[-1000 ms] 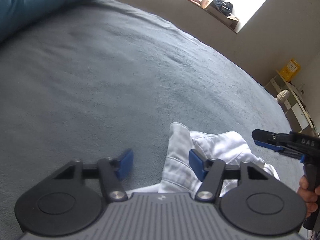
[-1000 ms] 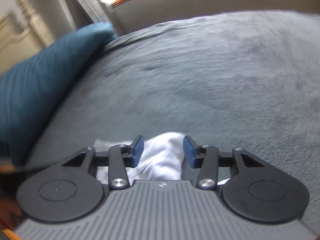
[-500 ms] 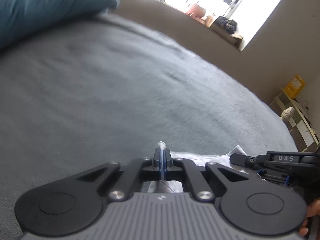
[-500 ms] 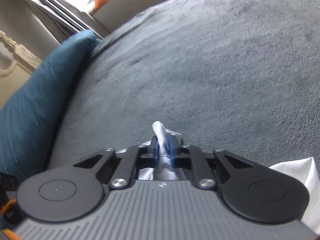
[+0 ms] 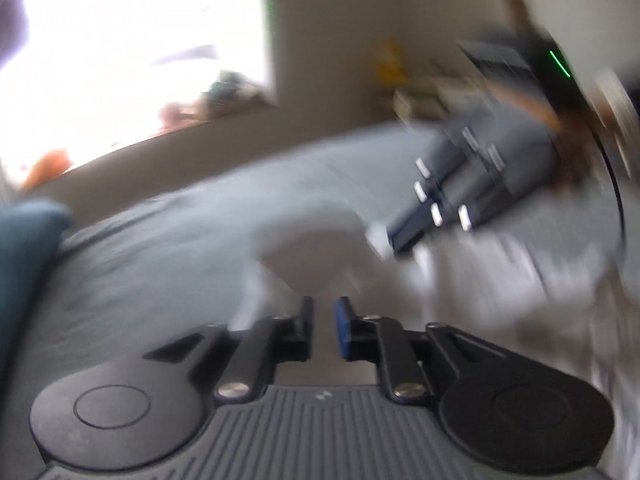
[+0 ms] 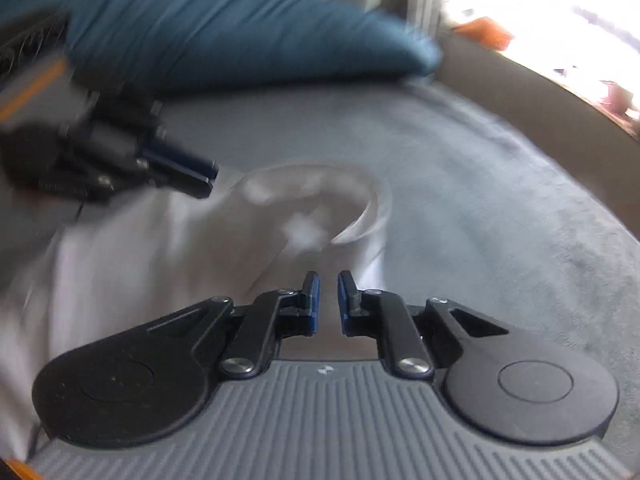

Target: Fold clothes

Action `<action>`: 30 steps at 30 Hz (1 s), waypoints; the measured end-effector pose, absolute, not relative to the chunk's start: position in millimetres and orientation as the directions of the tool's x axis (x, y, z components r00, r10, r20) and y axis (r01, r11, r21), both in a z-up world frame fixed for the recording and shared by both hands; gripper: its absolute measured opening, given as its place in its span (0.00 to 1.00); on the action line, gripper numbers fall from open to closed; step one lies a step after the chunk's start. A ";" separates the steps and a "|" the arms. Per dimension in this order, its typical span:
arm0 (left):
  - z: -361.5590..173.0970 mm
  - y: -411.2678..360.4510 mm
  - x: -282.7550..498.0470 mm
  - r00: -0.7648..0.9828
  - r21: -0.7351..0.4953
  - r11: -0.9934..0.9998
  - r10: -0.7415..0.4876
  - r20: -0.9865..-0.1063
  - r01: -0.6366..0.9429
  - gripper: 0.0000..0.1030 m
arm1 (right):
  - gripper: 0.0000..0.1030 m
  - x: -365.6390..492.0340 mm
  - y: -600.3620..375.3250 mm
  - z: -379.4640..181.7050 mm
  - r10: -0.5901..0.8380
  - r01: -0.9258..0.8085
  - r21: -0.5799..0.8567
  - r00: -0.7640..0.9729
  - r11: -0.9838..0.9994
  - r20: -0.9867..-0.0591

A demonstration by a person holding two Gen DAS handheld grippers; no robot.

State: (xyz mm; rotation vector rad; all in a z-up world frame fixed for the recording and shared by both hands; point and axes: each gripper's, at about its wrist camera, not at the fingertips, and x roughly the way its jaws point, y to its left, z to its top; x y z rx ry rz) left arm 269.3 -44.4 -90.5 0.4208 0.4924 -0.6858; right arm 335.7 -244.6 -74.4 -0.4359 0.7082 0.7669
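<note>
Grey plush bedding (image 6: 500,184) is filling both wrist views, with a teal pillow (image 6: 240,28) lying at its far edge under a bright window (image 5: 132,40). Sprawling on the bedding, nearer than the pillow, is the white garment (image 6: 132,248), loosely heaped, with a rounded loop of cloth, perhaps a neckline, arching up toward the pillow; both views are smearing badly, so whether any fold is lying flat cannot be told. The left gripper (image 5: 323,322) is showing a narrow gap between its blue pads with nothing in it, and the right gripper (image 6: 328,298) is likewise standing slightly parted and empty, both hovering over the garment's near side. From the left view the right gripper is appearing beyond the loop, on its window side. My judgement on risk: the cloth is sitting bunched and springy, so any layer set down may be creeping back or slumping crooked; and with the two tools working this close over soft fabric, a closing jaw could be catching several layers at once, dragging the heap across the bedding.
</note>
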 end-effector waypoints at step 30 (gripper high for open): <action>-134.9 -3.5 454.5 0.637 -0.366 0.929 -0.312 -0.705 0.050 0.41 | 0.51 488.1 -276.2 -149.1 0.447 -0.052 0.519 0.586 0.853 -0.676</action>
